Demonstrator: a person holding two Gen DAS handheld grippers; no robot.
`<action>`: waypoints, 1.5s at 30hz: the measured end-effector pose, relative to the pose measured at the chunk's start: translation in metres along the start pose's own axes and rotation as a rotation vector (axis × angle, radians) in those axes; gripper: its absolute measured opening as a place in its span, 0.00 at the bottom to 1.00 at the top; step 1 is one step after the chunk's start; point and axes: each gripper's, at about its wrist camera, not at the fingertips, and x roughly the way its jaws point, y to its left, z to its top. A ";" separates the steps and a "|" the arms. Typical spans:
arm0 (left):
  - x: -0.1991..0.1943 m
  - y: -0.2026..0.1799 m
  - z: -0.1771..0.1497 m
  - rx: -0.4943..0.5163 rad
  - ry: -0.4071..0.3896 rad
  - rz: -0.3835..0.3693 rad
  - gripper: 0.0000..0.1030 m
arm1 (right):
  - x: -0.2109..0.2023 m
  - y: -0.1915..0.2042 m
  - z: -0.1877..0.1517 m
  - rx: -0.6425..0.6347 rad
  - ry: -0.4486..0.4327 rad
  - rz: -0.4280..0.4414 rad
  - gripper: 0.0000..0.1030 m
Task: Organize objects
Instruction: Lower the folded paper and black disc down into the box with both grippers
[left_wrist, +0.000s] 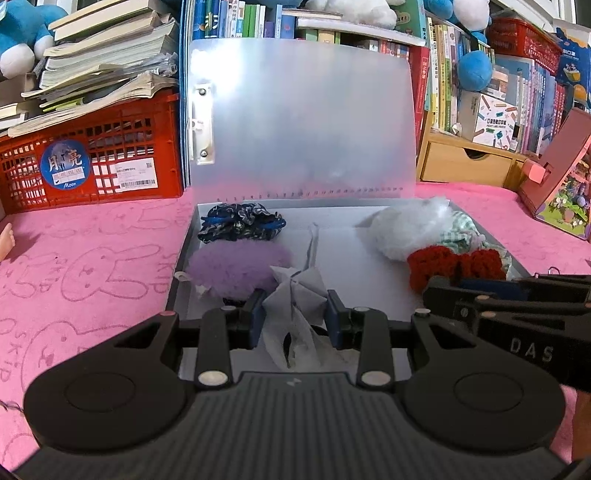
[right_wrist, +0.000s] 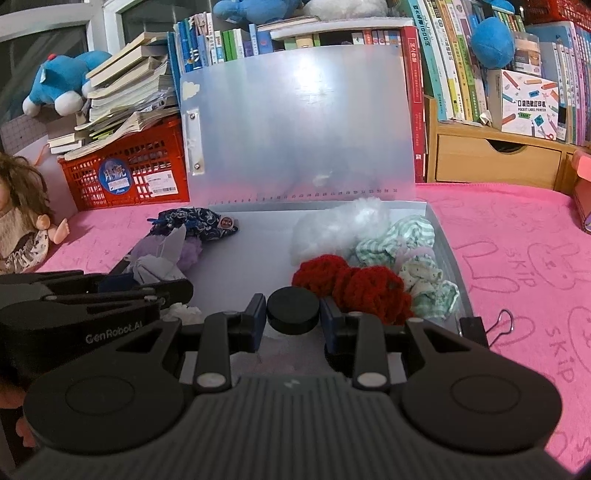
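An open translucent case (left_wrist: 332, 236) (right_wrist: 258, 236) lies on the pink cloth, lid upright. My left gripper (left_wrist: 295, 314) is shut on a crumpled white paper piece (left_wrist: 295, 291), held over the case's front left; it also shows in the right wrist view (right_wrist: 155, 267). My right gripper (right_wrist: 293, 312) is shut on a black round disc (right_wrist: 293, 308) over the case's front middle. Inside the case lie a dark blue scrunchie (left_wrist: 240, 221), a purple fluffy one (left_wrist: 236, 266), a white fluffy one (left_wrist: 410, 229), a red knitted one (right_wrist: 354, 284) and green striped ones (right_wrist: 410, 236).
A red crate (left_wrist: 92, 155) with stacked books stands at the back left, a wooden drawer unit (right_wrist: 495, 158) and bookshelves at the back right. A doll (right_wrist: 22, 225) sits at the left. A black binder clip (right_wrist: 487, 328) lies by the case's right front corner. A pink box (left_wrist: 561, 184) stands at the right.
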 end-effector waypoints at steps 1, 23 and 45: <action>0.001 0.001 0.001 -0.003 0.003 -0.001 0.38 | 0.001 -0.001 0.001 0.003 0.001 0.000 0.35; 0.017 0.005 0.004 0.014 0.050 -0.015 0.38 | 0.012 -0.005 0.006 0.015 0.027 0.018 0.36; 0.017 0.009 0.004 0.039 0.084 -0.069 0.38 | 0.025 -0.004 0.003 0.051 0.076 0.055 0.36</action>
